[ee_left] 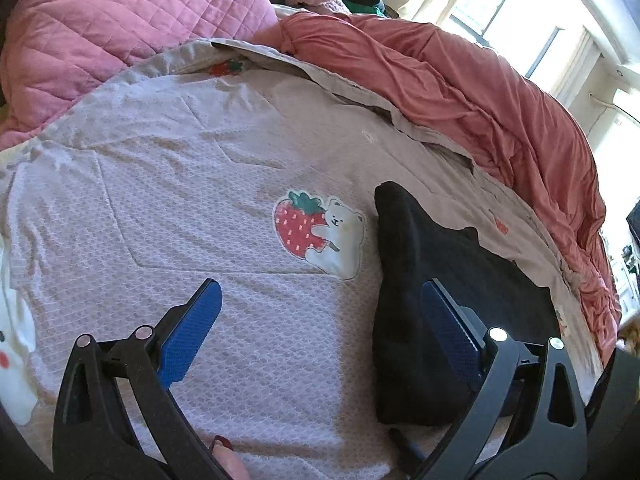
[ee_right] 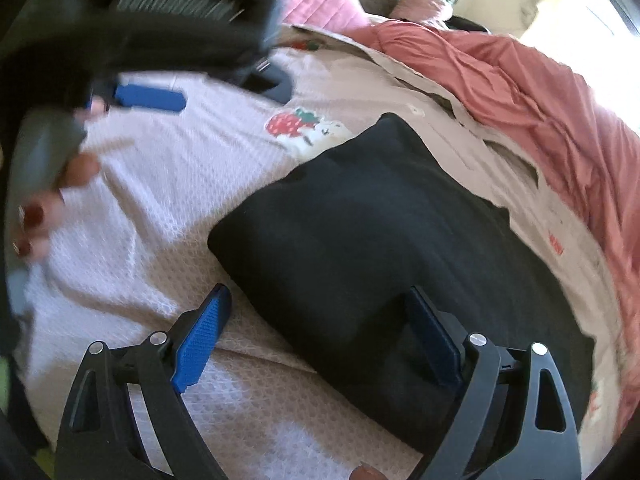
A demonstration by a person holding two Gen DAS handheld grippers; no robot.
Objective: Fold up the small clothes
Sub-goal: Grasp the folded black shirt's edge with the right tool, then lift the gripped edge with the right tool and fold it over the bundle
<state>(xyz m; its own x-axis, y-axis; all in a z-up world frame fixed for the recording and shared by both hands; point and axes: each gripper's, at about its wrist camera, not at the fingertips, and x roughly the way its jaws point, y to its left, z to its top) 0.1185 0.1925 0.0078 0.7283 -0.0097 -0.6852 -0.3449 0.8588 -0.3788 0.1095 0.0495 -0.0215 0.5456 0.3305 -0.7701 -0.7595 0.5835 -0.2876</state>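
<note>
Your left wrist camera looks forward and down along its tongs, close over the bed cover. Your right wrist camera tilts down the same way from just to the right, equally near, blurred at its left edge. Both views share the strawberry patch, the black garment and the salmon blanket.

My left claw hangs wide open over the pale blanket, its right finger above a folded black garment beside a strawberry patch.
</note>
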